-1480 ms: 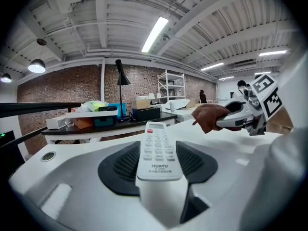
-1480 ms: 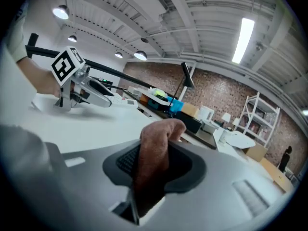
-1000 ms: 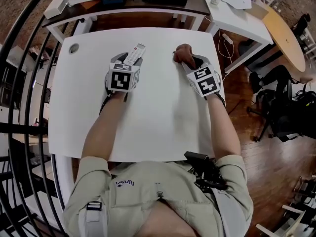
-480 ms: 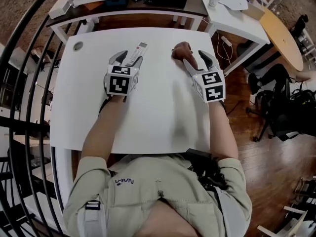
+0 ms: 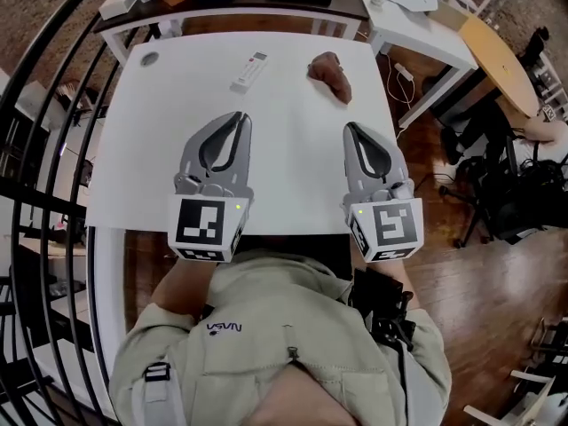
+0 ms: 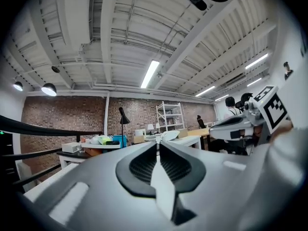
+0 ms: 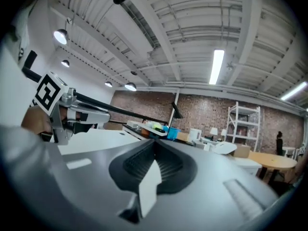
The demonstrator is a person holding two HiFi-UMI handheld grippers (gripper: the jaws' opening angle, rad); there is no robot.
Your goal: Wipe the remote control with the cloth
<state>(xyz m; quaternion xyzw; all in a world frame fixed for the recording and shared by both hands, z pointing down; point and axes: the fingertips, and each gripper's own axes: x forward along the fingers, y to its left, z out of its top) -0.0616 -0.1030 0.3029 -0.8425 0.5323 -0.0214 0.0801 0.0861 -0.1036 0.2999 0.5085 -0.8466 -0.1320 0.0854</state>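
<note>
- The right gripper (image 7: 155,144) has just closed its jaws together, with nothing between them.
- The left gripper (image 7: 103,114) and its marker cube (image 7: 48,96) are at the near left.
- A brick wall (image 7: 202,112) stands far off, with a white shelf (image 7: 243,121) at the far right.

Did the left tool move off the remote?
Yes. The left tool pulled back from the remote toward the near edge of the table, jaws just closed, empty.

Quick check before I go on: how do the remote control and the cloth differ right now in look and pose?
Colour: the remote control is pale, almost matching the table; the cloth is reddish brown.
Shape: the remote control is a slim, straight bar; the cloth is a crumpled lump.
Place: the remote control lies left of the cloth, which sits nearer the right edge.
Shared: both rest on the table's far part, apart from each other.
</note>
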